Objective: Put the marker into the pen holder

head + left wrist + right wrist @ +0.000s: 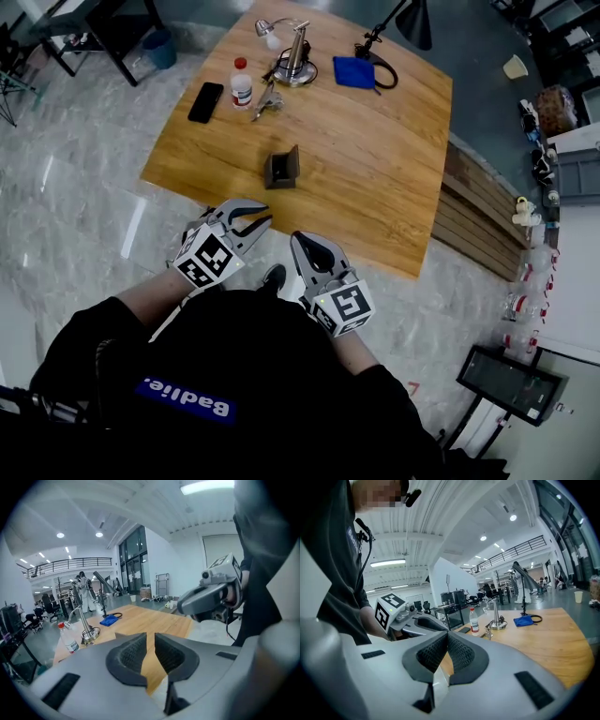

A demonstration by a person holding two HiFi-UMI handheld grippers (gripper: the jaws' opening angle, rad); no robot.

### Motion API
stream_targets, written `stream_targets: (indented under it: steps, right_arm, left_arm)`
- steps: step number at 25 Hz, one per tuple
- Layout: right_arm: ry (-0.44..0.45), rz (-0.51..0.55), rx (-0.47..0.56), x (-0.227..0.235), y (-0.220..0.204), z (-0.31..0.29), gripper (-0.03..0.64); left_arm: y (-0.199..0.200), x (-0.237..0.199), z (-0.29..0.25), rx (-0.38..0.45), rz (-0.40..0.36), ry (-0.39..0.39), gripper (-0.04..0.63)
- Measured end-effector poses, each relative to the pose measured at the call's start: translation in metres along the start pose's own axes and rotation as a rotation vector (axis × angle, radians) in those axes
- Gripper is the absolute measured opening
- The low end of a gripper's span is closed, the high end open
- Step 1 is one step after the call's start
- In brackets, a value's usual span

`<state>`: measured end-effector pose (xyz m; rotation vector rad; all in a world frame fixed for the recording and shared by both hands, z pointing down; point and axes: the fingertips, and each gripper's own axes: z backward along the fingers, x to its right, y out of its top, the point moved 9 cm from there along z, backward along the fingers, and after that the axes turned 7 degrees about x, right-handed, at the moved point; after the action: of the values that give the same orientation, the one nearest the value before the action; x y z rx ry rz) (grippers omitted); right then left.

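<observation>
Only the head view shows the whole light wooden table (pixel 375 159). The left gripper (pixel 151 639) has a thin empty gap between its jaws. The right gripper (pixel 447 637) has its jaws pressed together. The small dark box-shaped pen holder (pixel 281 169) sits near the front edge. Beside the clear red-capped bottle (pixel 242 84), whose label is too small to read, a thin grey thing may be the marker (pixel 266 101).

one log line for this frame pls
phase: not started | left tongs: slightly apart, empty | right tongs: shut, empty | pen holder: on table, untouched
</observation>
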<state>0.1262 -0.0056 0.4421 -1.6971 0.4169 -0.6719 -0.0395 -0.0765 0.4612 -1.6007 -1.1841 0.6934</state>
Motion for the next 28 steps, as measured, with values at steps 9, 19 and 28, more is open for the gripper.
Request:
stream_targets:
  steps: [9, 19, 28]
  right_arm:
    - [0.016, 0.048, 0.01, -0.047, 0.011, -0.008, 0.006]
    - [0.057, 0.085, 0.054, -0.078, 0.012, -0.012, 0.005]
    - [0.073, 0.075, 0.031, -0.083, 0.01, -0.013, 0.005]
  left_arm:
    - [0.034, 0.024, 0.063, 0.176, 0.143, -0.062, 0.011]
    - [0.026, 0.035, 0.093, 0.209, 0.23, -0.07, 0.009]
    - [0.022, 0.041, 0.098, 0.205, 0.232, -0.048, 0.009]
